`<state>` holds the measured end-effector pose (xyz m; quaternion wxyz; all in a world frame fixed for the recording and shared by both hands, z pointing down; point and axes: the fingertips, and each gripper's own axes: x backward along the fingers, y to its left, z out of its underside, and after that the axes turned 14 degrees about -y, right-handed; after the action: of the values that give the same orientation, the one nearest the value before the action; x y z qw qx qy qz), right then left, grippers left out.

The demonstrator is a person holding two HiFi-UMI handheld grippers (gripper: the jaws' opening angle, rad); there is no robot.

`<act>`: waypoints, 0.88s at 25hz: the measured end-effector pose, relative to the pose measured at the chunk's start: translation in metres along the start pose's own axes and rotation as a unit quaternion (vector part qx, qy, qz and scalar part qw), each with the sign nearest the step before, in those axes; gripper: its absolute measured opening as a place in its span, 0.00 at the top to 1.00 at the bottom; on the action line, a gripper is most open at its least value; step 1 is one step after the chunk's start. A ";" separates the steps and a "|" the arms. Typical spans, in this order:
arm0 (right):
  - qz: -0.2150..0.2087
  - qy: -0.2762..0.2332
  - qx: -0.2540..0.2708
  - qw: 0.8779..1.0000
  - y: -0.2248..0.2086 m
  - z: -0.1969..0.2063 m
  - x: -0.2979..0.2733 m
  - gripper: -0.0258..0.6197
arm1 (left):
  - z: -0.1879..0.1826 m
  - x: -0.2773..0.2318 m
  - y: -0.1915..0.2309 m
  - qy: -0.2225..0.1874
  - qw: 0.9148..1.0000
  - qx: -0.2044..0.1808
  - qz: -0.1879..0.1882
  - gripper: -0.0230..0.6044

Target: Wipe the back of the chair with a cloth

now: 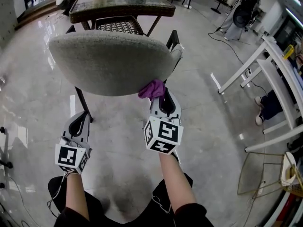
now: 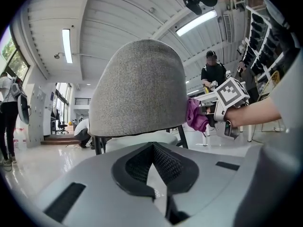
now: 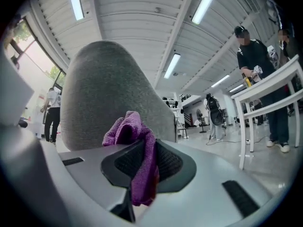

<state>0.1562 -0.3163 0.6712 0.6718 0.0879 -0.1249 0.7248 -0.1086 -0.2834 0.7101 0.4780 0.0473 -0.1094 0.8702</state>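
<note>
right gripper (image 3: 144,148) fingers (image 3: 169,163) were clamped on the purple cloth (image 3: 135,131) | cloth touched the lower right edge of the grey chair back (image 1: 109,60) | left gripper (image 2: 152,148) fingers were closed, empty, below the back | wiping likely barely begun; most of the back apparently remained

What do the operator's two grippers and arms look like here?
Both the left gripper and right gripper are light grey shells with black textured jaws, each carrying a white cube printed with black square markers. Forearms are bare below dark sleeves.
</note>
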 end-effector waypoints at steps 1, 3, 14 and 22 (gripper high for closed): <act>0.017 0.010 -0.008 1.000 -0.009 0.004 0.000 0.84 | 0.000 0.001 0.002 0.002 1.000 0.001 0.000 0.95; 0.050 0.028 -0.021 0.998 -0.027 0.008 0.002 0.84 | 0.000 0.002 0.005 0.005 1.000 0.003 -0.001 0.95; 0.058 0.035 0.013 0.998 -0.049 -0.043 0.033 0.84 | -0.039 0.002 0.015 0.040 0.999 0.025 0.012 0.95; 0.028 0.078 0.007 0.996 -0.030 -0.120 0.041 0.84 | -0.115 0.002 0.019 0.073 0.996 0.041 0.010 0.95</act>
<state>0.1877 -0.2391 0.5708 0.6581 0.0321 -0.0690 0.7490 -0.1229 -0.2647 0.5961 0.4737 0.0024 -0.0393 0.8798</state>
